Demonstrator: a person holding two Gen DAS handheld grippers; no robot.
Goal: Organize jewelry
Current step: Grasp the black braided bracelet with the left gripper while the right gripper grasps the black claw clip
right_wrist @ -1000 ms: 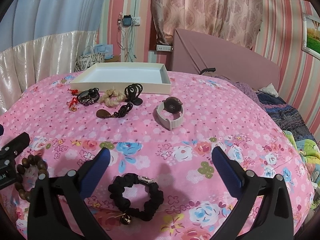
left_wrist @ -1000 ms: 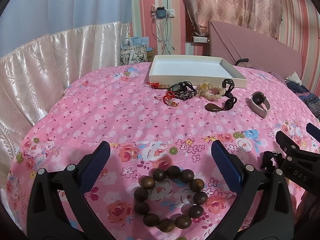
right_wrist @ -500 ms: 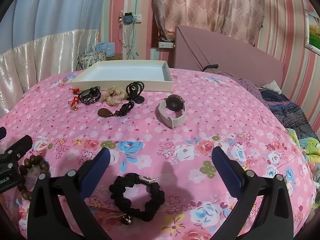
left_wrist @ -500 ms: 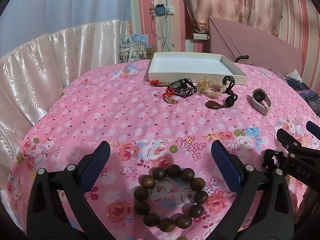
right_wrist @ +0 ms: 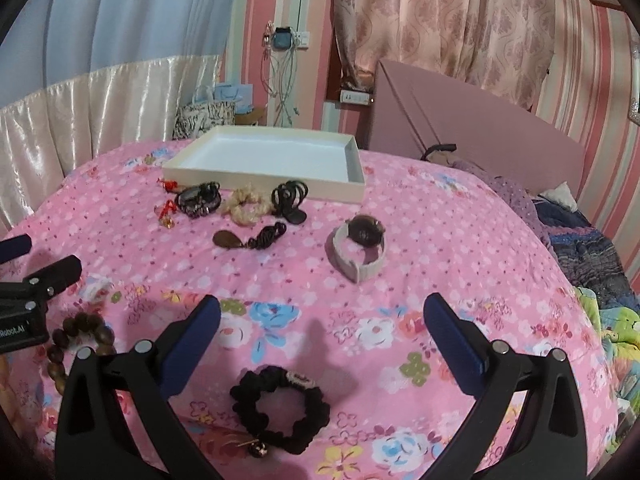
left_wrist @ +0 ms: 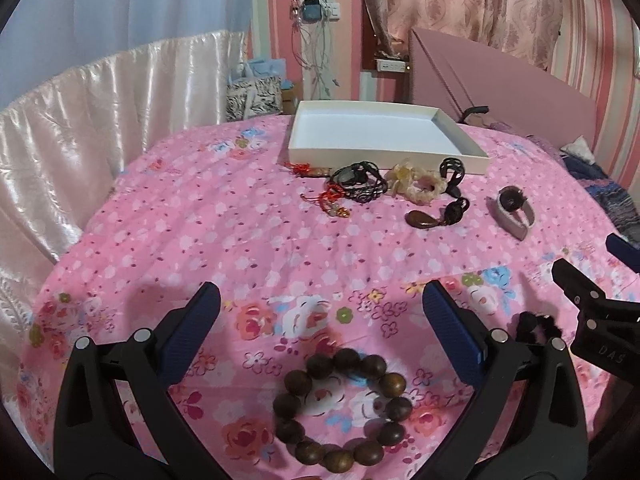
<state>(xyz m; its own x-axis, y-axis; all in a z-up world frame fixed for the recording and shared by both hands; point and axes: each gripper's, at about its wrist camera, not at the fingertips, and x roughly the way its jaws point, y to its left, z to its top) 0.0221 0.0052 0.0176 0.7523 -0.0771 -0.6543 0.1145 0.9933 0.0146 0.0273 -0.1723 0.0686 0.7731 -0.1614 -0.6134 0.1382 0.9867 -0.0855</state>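
My left gripper (left_wrist: 320, 312) is open, just above a brown wooden bead bracelet (left_wrist: 342, 404) lying on the pink floral bedspread. My right gripper (right_wrist: 322, 324) is open above a black scrunchie (right_wrist: 280, 412) with a small charm. An empty white tray (left_wrist: 380, 136) sits at the far side; it also shows in the right wrist view (right_wrist: 268, 160). In front of it lie a black cord bracelet (left_wrist: 358, 182), a red tassel charm (left_wrist: 334, 200), a beige scrunchie (left_wrist: 420, 184), a black hair tie (left_wrist: 452, 172), a brown pendant (left_wrist: 422, 218) and a watch (right_wrist: 360, 248).
The bed drops off at the left toward a shiny cream curtain (left_wrist: 80, 120). A pink headboard (right_wrist: 480, 140) and rumpled bedding (right_wrist: 592, 248) lie to the right. Each gripper shows at the edge of the other's view.
Both grippers have moved slightly forward and lower toward the bracelet and the scrunchie. The items on the bed have not moved.
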